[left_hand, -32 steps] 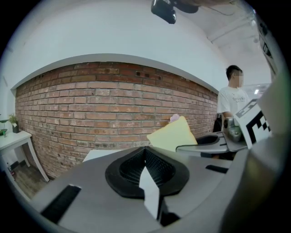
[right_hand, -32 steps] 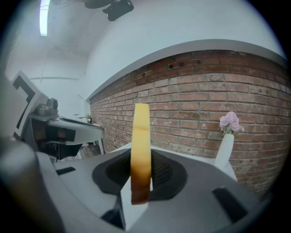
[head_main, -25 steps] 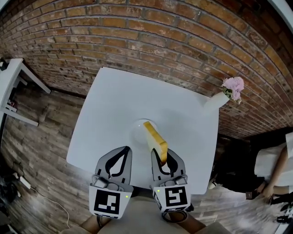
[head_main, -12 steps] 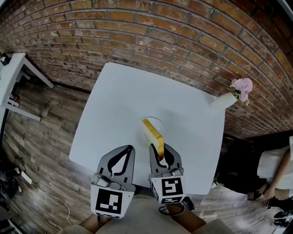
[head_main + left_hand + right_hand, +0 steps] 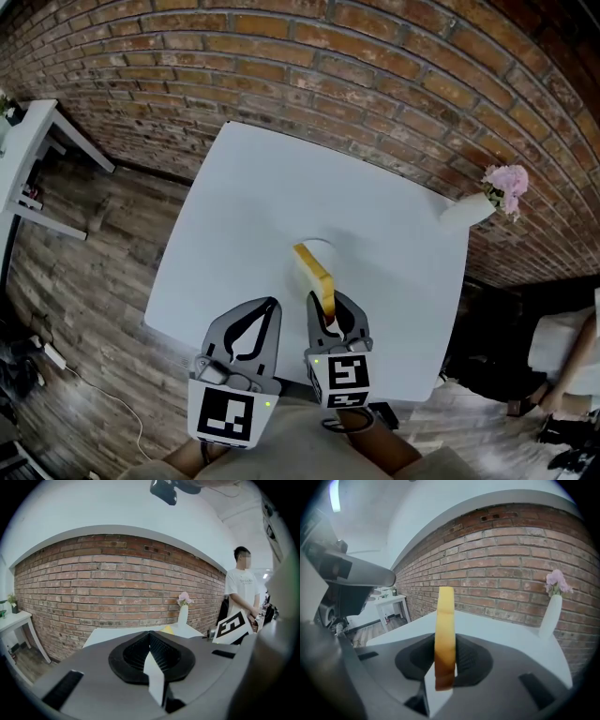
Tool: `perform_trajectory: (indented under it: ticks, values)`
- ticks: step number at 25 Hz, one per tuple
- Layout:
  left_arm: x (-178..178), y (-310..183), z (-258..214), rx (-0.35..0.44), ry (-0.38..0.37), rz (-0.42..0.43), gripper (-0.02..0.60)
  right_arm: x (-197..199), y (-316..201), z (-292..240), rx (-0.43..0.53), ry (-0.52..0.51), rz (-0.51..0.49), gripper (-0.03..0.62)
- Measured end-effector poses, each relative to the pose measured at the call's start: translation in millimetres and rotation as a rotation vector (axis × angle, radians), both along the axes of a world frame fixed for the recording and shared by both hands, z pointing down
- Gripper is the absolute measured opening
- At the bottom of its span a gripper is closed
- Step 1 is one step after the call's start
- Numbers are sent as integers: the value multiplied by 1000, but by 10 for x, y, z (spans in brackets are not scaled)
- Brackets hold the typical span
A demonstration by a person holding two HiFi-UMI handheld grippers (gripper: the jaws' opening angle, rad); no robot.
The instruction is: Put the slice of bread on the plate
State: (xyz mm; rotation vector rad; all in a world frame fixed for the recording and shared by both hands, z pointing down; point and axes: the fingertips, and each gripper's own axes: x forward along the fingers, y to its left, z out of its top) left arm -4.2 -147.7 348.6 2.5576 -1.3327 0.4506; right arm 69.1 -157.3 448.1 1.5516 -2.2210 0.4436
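Head view: the slice of bread (image 5: 316, 272) is held on edge by the right gripper (image 5: 326, 302), whose jaws are narrowed onto its near, browner end. The far end of the slice is carried over the near part of the plate (image 5: 330, 249), which lies at the middle of the white bench (image 5: 253, 187). Whether the slice already touches the plate cannot be told.

In the right gripper view the slice (image 5: 445, 634) is seen standing upright between the pads of the right gripper (image 5: 445, 641), clamped on both flat faces. The left gripper (image 5: 271, 304) is held beside it above the near bench edge, and in its own view its jaws (image 5: 150, 634) are brought together on nothing.

The placing step is judged to be in hand, with the carry nearly done. For the next move, the slice would need to be lowered and tipped onto its flat face on the plate, and the jaws then opened.

Compared with a second ago, the slice has been brought lower and closer to the plate, while the grip is unchanged and the left gripper has scarcely been moved.
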Motion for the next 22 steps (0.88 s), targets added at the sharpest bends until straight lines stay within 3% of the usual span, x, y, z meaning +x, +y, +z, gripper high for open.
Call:
perform_trajectory:
  ticks: [13,22]
  values:
    - [-29,-41,21,2,-22,11,9,-76,-74,232,-59,-11,-4,89]
    - [-26,-142,219,-59,1,-2,9,-107,-147,324,-88,-25,-7,89]
